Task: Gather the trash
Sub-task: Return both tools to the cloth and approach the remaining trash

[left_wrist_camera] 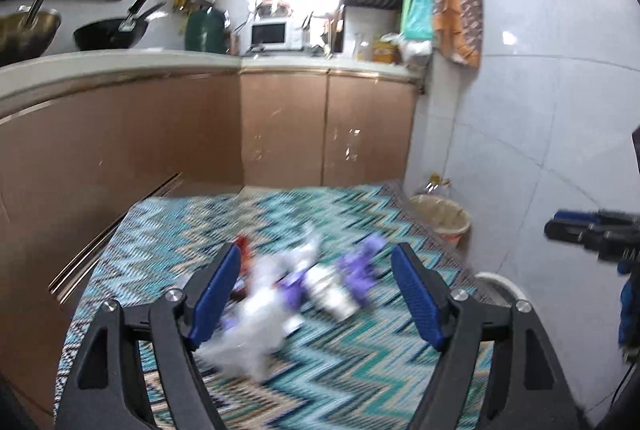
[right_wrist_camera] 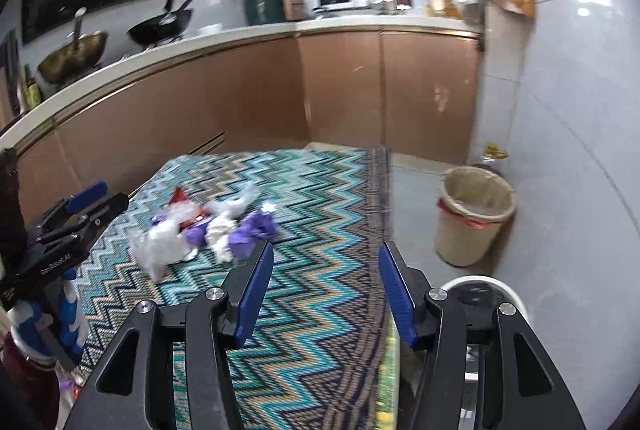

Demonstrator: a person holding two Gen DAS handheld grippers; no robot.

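- Take the rug (right_wrist_camera: 304, 190) as your landmark: a zigzag teal mat on the floor, its left edge running close along the brown cabinets (right_wrist_camera: 224, 98), its right edge fringed and ending on bare grey floor.
- Your left gripper (left_wrist_camera: 316, 294) hangs over the rug's near-left part, jaws spread wide and holding nothing; from the right wrist view you see it (right_wrist_camera: 96, 198) at the rug's left edge.
- The trash pile (right_wrist_camera: 204, 230) lies on the rug's left-middle: white crumpled plastic, purple wrappers and a red scrap, bunched together. In the left wrist view it is blurred and sits between and just beyond your left fingers (left_wrist_camera: 216, 294), not touching them as far as you can tell.
- Bare rug stretches from the pile to the right fringe.
- Your right gripper (right_wrist_camera: 326, 282) is above the rug's near-right part, jaws parted and empty, its right finger over the fringe.
- The bin (right_wrist_camera: 474, 214) stands off the rug to the right, near the tiled wall, upright with its mouth open and a red liner edge showing.
- A white round object (right_wrist_camera: 484, 286) sits off the rug's right edge, nearer than the bin.
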